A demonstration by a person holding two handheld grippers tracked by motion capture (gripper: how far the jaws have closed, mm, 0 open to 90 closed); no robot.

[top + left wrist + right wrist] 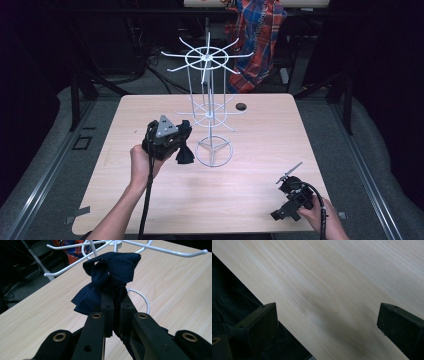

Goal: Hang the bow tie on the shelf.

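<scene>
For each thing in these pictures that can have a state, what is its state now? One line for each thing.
Left hand-held gripper: shut on the dark blue bow tie.
Dark blue bow tie: held off the table, beside the rack.
Right hand-held gripper: open, holding nothing, over the table near its edge.
White wire rack: upright on the table, its hooks bare.
Wooden table: bears the rack.

The table (150,200) is pale wood with a matt, smooth grain. The rack (207,85) is glossy white wire. The bow (110,270) is dark blue matt cloth.
</scene>
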